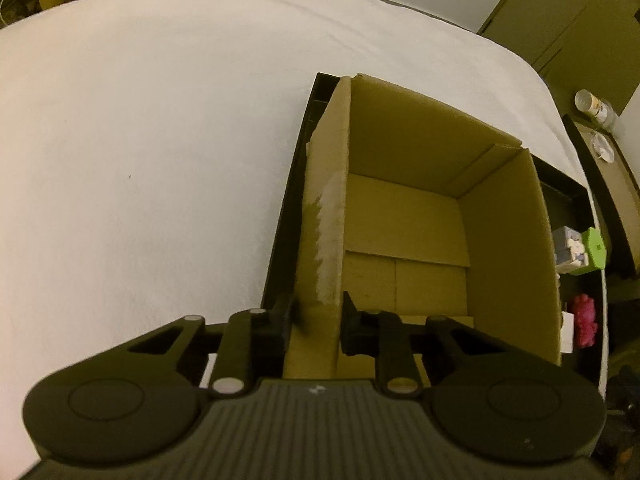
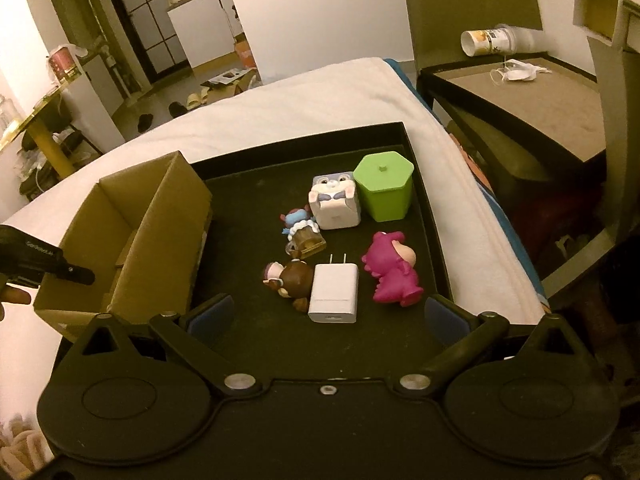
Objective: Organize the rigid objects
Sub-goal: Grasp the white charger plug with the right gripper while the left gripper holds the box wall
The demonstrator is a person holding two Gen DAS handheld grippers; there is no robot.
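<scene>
1. The left gripper (image 1: pixel 314 326) is straddling the near left wall of the cardboard box (image 1: pixel 404 216), one finger outside and one inside, the jaws drawn in close on that wall; whether the pads are actually pressing it I cannot tell.
2. Just ahead of the left gripper, the box is standing open and empty, its flaps lying flat on the bottom.
3. The box is sitting inside the black tray (image 1: pixel 288 216), whose rim is running along the box's left side, out past the gripper's left finger.
4. Beyond the tray, the white cloth (image 1: pixel 160 128) is spreading out to the far left and ahead.
5. The right gripper (image 2: pixel 328 314) is hovering over the near edge of the same tray, its blue-padded fingers spread wide with nothing between them.
6. Directly ahead of it, the white charger (image 2: pixel 334 294) is lying flat, prongs pointing away.
7. Touching the charger's left side, the brown figurine (image 2: pixel 292 278) is lying on the tray floor; just right of the charger, the pink figurine (image 2: pixel 394 268) is lying.
8. Further ahead, a small blue-and-brown figurine (image 2: pixel 304 234) is lying, and behind it the white cube toy (image 2: pixel 336 202) is standing against the green hexagonal container (image 2: pixel 386 186).
9. Far ahead left, the left gripper's tip is showing at the box.
</scene>
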